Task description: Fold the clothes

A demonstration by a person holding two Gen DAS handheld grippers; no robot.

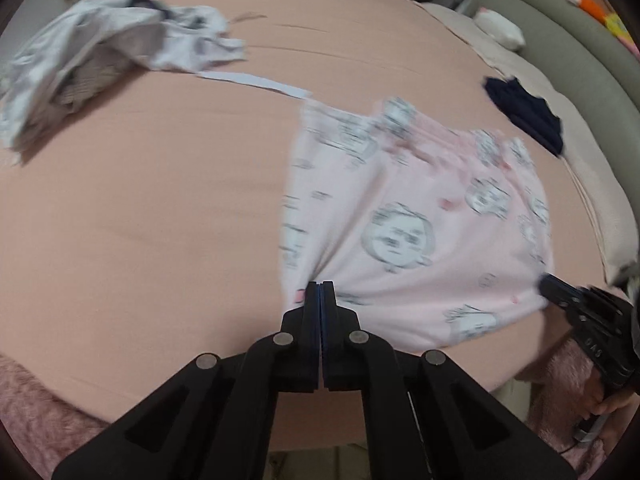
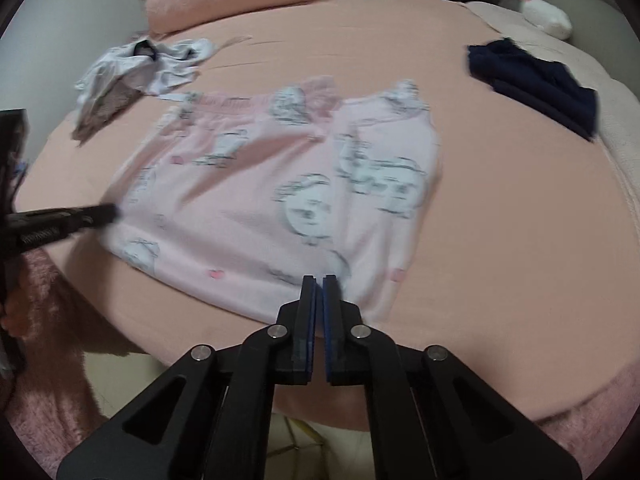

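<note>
Left wrist view: the left gripper point(image 1: 320, 285) is clamped together on the near left edge of the pink printed garment point(image 1: 412, 216), which lies on the right of the peach bed sheet point(image 1: 160, 208); the right gripper point(image 1: 550, 286) pinches its near right corner. A crumpled white garment point(image 1: 100, 60) lies far left.

Right wrist view: the right gripper point(image 2: 319, 279) is closed on the pink printed garment's point(image 2: 256, 184) near edge; a navy garment point(image 2: 532, 84) lies far right

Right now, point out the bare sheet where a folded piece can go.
Largest free patch: bed sheet left of the pink printed garment, below the crumpled white clothes. A smaller strip lies between that garment and the navy garment. Crowded: the near edge, where left gripper and right gripper pinch the hem.
</note>
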